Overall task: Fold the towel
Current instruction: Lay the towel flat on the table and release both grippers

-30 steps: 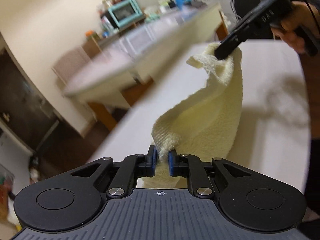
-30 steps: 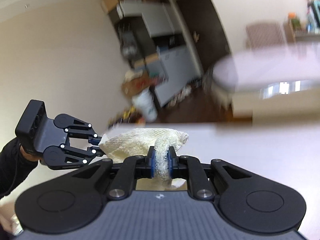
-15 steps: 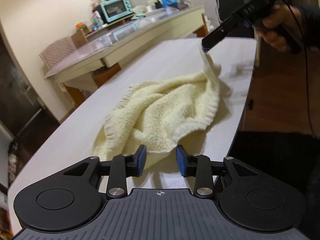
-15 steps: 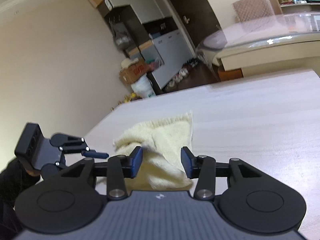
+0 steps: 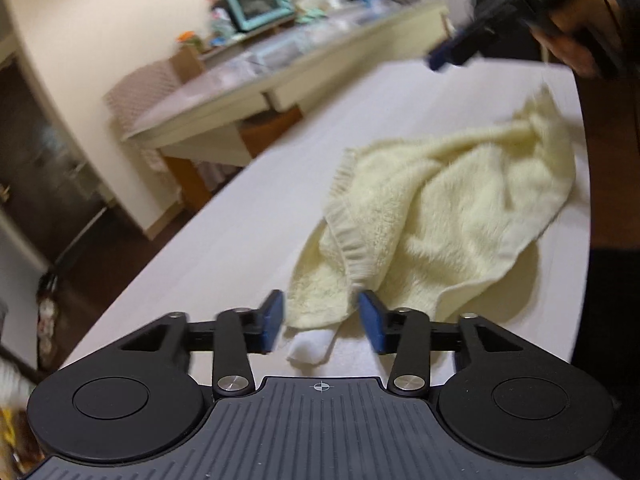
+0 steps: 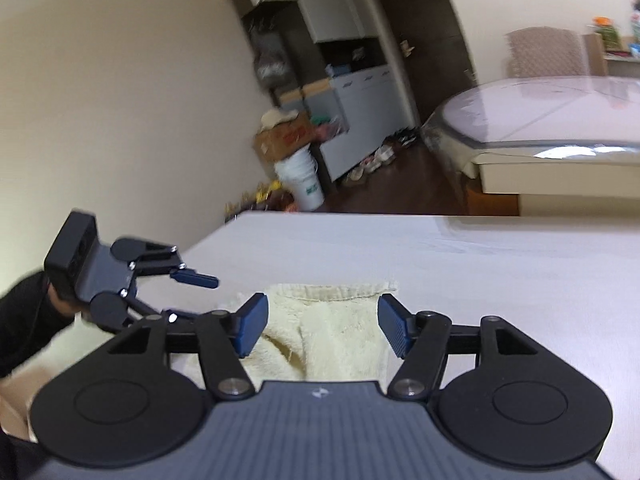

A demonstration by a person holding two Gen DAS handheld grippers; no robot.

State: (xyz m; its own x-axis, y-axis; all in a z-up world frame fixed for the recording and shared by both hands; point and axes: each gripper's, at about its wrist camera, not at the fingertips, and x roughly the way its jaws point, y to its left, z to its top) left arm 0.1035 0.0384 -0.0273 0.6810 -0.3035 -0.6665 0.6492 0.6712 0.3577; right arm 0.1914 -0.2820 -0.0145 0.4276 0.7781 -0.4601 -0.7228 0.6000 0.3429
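A pale yellow towel (image 5: 448,216) lies crumpled on the white table (image 5: 248,236), near its right edge. My left gripper (image 5: 320,320) is open, with one towel corner lying between its blue pads, not gripped. My right gripper (image 5: 452,56) is blurred and above the towel's far end in the left wrist view. In the right wrist view my right gripper (image 6: 320,328) is open above the towel (image 6: 328,332), and my left gripper (image 6: 188,296) is open at the towel's left end.
A second table with a glass top (image 6: 560,108) stands beyond the white table (image 6: 480,264). A counter with a teal oven (image 5: 256,4) is behind it. Boxes and a white bucket (image 6: 304,180) stand on the floor by the wall.
A second ago both grippers held the towel in the air. They lowered it onto the table, let go, and have since opened wider and pulled back a little.
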